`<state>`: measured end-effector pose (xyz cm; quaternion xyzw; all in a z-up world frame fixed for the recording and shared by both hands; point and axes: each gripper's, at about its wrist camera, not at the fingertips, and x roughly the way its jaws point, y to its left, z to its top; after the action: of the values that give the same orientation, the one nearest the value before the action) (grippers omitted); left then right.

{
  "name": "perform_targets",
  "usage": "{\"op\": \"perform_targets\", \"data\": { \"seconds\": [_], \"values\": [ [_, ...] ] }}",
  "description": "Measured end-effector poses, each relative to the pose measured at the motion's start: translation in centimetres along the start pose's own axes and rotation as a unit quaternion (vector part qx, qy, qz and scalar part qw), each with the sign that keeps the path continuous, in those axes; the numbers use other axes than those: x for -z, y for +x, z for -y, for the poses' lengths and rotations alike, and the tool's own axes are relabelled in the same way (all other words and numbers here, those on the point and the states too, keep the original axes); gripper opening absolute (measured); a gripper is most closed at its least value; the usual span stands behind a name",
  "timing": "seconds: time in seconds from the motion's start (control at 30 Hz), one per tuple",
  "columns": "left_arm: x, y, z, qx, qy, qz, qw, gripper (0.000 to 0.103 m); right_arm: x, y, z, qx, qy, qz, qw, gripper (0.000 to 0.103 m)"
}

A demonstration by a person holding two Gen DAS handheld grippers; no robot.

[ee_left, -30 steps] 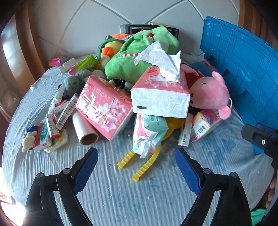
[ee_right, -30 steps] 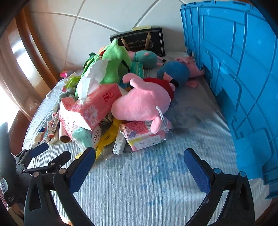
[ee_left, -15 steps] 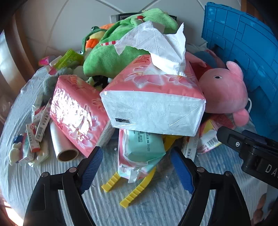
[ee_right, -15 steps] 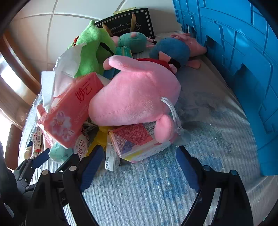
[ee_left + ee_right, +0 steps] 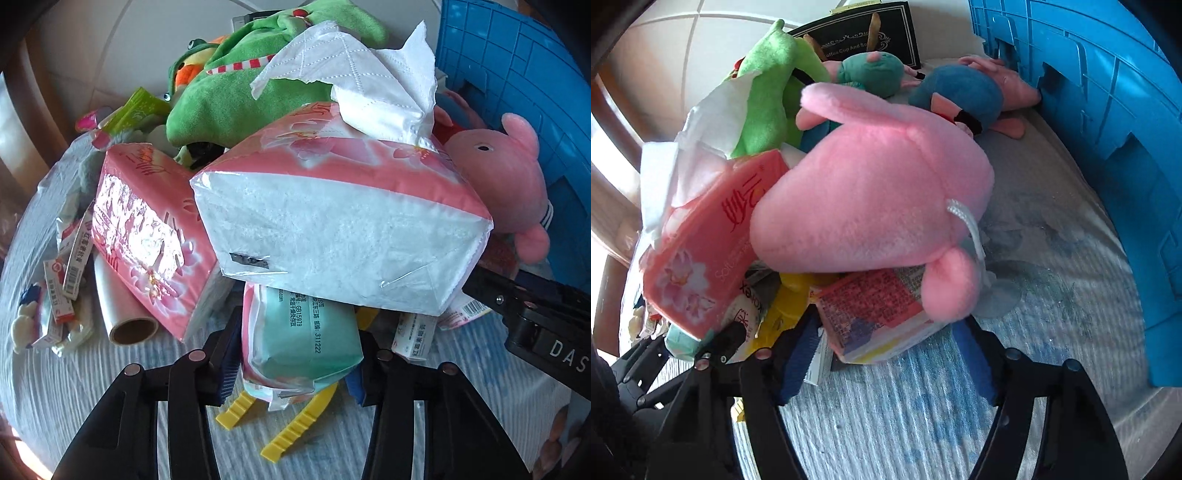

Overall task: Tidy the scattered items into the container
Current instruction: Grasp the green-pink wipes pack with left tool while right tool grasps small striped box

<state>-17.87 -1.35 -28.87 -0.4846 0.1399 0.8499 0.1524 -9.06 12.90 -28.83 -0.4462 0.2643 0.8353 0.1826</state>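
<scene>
The left gripper has its 2 fingers set on either side of the teal wipes pack, the blue pads touching its sides, so it is clamped on that pack. The pack lies directly under the open pink tissue pack, the landmark of the pile, which has a white tissue sticking out of its top. Left of that tissue pack leans a second pink tissue pack, and beside this one lies a clear film roll and some small red-and-white boxes. Below the wipes pack, yellow clips rest on the striped cloth. Behind the open tissue pack sits a green plush toy.

The right gripper is spread wide, its fingers flanking the red snack carton without visibly pressing it. The carton sits to the right of the open tissue pack, beneath the pink pig plush. The blue crate stands farther right of the pile, with a blue-clothed plush lying against its wall.
</scene>
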Motion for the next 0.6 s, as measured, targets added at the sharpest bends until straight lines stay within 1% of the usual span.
{"op": "perform_targets", "data": {
  "seconds": [0.03,0.07,0.1,0.13,0.23,0.27,0.3,0.37,0.43,0.47,0.5,0.6],
  "values": [
    [0.3,-0.3,-0.1,0.002,0.002,-0.001,1.0,0.046,0.3,-0.4,0.0,0.006,-0.01,-0.001,1.0,0.055],
    [0.7,-0.5,-0.1,0.003,0.006,-0.002,1.0,0.046,0.6,-0.7,0.2,0.01,-0.017,-0.005,1.0,0.052],
    [1.1,-0.8,-0.1,0.002,0.01,-0.003,0.9999,0.045,0.9,-0.9,0.4,0.011,-0.02,-0.009,1.0,0.046],
    [1.6,-1.0,-0.2,0.001,0.015,-0.003,0.9999,0.045,1.2,-1.1,0.8,0.014,-0.018,-0.011,1.0,0.044],
    [2.4,-1.5,-0.5,-0.001,0.02,-0.005,0.9998,0.045,1.7,-1.1,2.2,0.024,-0.007,-0.022,0.999,0.044],
    [2.4,-1.4,-0.6,-0.001,0.019,-0.006,0.9998,0.046,1.7,-1.1,2.5,0.019,-0.001,-0.024,1.0,0.044],
    [2.4,-1.4,-0.6,-0.001,0.018,-0.007,0.9998,0.048,1.7,-1.2,2.7,0.01,0.005,-0.022,1.0,0.044],
    [2.2,-1.4,-0.6,-0.002,0.016,-0.004,0.9999,0.05,1.3,-1.3,2.6,0.008,0.009,-0.019,1.0,0.045],
    [1.9,-1.3,-0.4,-0.003,0.017,0.0,0.9999,0.058,0.7,-1.2,2.3,0.006,0.01,-0.014,1.0,0.057],
    [1.7,-1.3,-0.4,-0.005,0.017,0.003,0.9998,0.065,0.4,-1.2,2.1,0.005,0.014,-0.012,1.0,0.07],
    [1.5,-1.3,-0.3,-0.007,0.017,0.005,0.9998,0.066,0.0,-1.2,2.0,0.002,0.019,-0.007,1.0,0.08],
    [1.2,-0.9,0.0,-0.007,0.019,0.006,0.9998,0.066,-1.0,-0.6,1.7,-0.001,0.024,-0.007,1.0,0.081]
  ]
}}
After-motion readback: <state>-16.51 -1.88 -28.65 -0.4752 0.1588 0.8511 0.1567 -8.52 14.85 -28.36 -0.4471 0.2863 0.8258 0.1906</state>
